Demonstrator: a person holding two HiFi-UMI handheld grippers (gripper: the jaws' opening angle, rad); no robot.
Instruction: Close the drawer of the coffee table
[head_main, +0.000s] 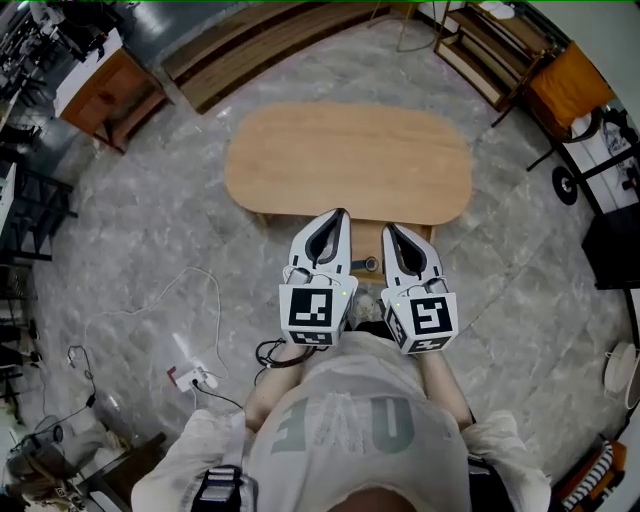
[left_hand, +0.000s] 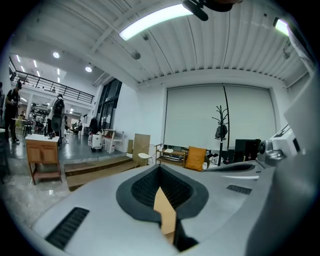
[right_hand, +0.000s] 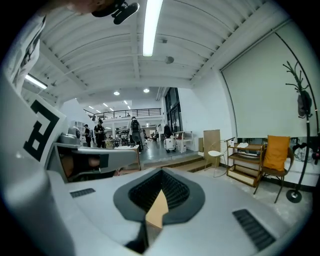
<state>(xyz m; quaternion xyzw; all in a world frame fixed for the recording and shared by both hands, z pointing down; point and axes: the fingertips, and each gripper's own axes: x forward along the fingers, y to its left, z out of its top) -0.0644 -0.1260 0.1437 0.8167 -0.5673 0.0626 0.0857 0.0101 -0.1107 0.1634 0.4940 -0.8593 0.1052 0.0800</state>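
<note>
At the near edge of the coffee table (head_main: 348, 160), the drawer (head_main: 366, 248) juts out toward the person, between the left gripper (head_main: 342, 215) and the right gripper (head_main: 388, 230). Both have their jaws pressed together and hold nothing. This looks like the lining-up step; next, the closed tips should meet the drawer front squarely and push it straight in under the tabletop.
</note>
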